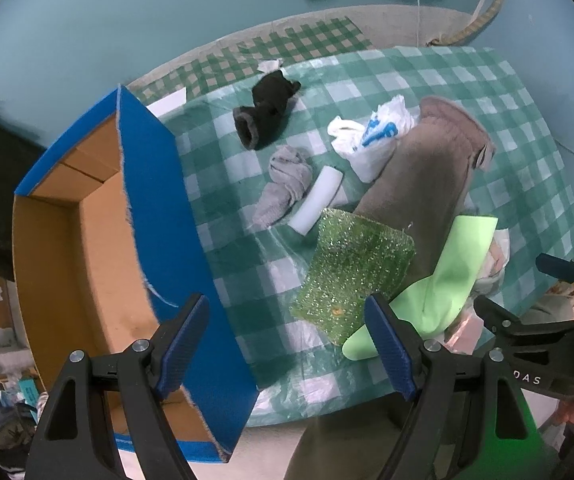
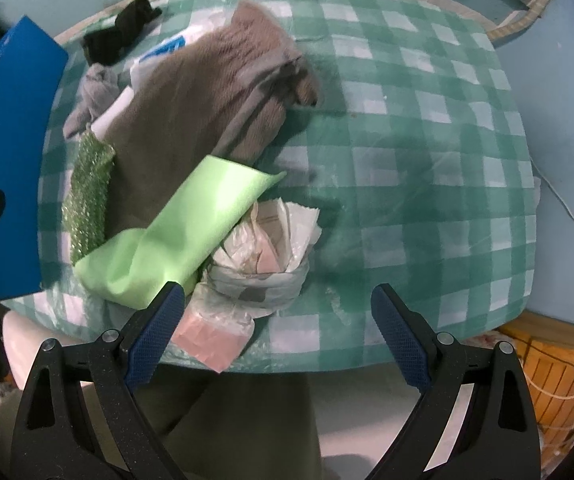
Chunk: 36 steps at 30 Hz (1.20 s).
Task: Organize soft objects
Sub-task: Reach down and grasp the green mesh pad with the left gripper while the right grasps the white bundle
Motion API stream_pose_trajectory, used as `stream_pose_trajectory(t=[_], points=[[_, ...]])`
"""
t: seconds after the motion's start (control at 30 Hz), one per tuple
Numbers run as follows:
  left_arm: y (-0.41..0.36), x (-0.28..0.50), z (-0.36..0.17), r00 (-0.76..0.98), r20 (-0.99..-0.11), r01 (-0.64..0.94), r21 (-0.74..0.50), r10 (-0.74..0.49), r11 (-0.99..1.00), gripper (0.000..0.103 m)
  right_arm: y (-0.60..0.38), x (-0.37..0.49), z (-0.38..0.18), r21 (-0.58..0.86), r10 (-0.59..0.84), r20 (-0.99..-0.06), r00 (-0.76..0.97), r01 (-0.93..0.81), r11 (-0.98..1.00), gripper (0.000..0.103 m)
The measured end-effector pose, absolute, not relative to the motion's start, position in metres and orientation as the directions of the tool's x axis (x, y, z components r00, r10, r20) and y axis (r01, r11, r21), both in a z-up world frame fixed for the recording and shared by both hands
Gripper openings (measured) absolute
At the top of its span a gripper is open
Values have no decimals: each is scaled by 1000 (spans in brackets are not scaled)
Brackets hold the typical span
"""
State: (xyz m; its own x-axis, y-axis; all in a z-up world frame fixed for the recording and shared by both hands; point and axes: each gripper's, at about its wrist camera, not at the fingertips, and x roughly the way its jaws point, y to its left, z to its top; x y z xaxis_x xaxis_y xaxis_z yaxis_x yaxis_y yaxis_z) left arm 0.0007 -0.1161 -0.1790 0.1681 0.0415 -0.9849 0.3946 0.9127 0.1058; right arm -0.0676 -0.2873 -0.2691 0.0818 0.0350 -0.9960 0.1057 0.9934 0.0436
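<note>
Both grippers [image 1: 287, 340] [image 2: 277, 326] wide apart (empty)

A green and white checked tablecloth [image 2: 427, 152] covers the table. A blue wall [image 1: 107, 20] stands behind it.

A: Where does the left wrist view sit?

B: Above the desk's [image 1: 507, 92] near left corner, looking down and forward past its own tool [image 1: 287, 344], with the box [image 1: 159, 200] close on its left.

A: And the right one?

B: Lower and nearer the desk's [image 2: 427, 160] front edge, looking across the top from behind its tool [image 2: 277, 334].

A: What do both see?

B: The central pile: brown cloth [image 1: 427, 176] [image 2: 191, 92], light green cloth [image 1: 451, 268] [image 2: 191, 224], glittery pad [image 1: 355, 272] [image 2: 87, 196], black sock [image 1: 267, 112] [image 2: 119, 36]. The left view also catches the right tool [image 1: 507, 312] at its right edge.
</note>
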Motion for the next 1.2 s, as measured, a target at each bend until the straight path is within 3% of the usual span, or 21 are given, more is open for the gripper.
stream_pose_trajectory(t=[0.47, 0.67, 0.8, 1.2], points=[[-124, 8, -213, 83, -996, 385, 60, 30, 921, 81, -273, -52, -301, 18, 16, -999, 27, 61, 998, 95], [-131, 11, -223, 48, -999, 388, 36, 19, 921, 81, -261, -50, -314, 22, 21, -1000, 19, 30, 999, 80], [-137, 13, -229, 24, -1000, 388, 4, -5, 921, 81, -258, -56, -311, -5, -5, -1000, 28, -3, 1000, 63], [-153, 17, -242, -12, -1000, 392, -13, -9, 920, 81, -288, -44, -314, -10, -11, -1000, 18, 60, 998, 58]])
